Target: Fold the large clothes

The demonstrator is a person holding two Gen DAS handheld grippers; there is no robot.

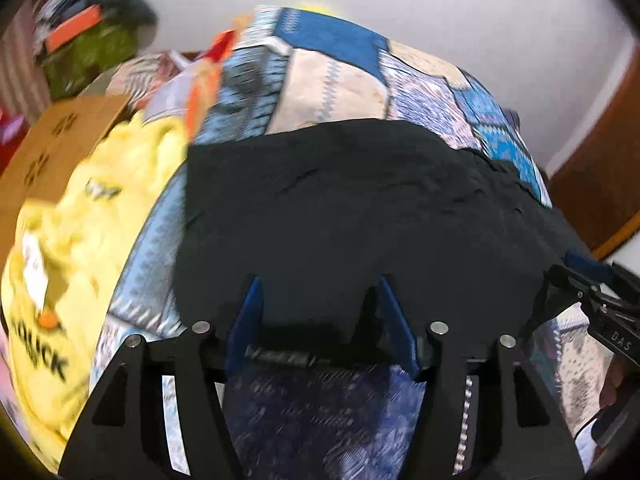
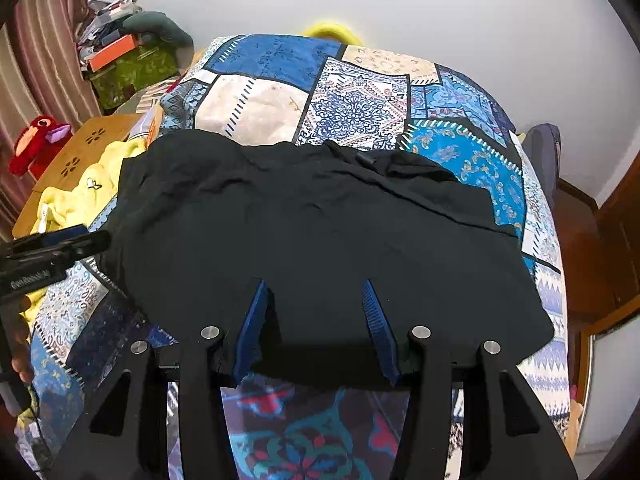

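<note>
Black cloth, the garment [image 2: 312, 232], is spread across the middle of the patterned bedspread [image 2: 360, 108]. Both the left gripper [image 1: 318, 312] and right gripper [image 2: 314, 320] are held open above its near hem, nothing pinched. Bedspread could be caught along with the hem.

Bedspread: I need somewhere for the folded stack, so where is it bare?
Bare patchwork bedspread lies beyond the black garment, toward the wall, and along its right edge. The left is crowded: yellow garment, wooden board.
</note>
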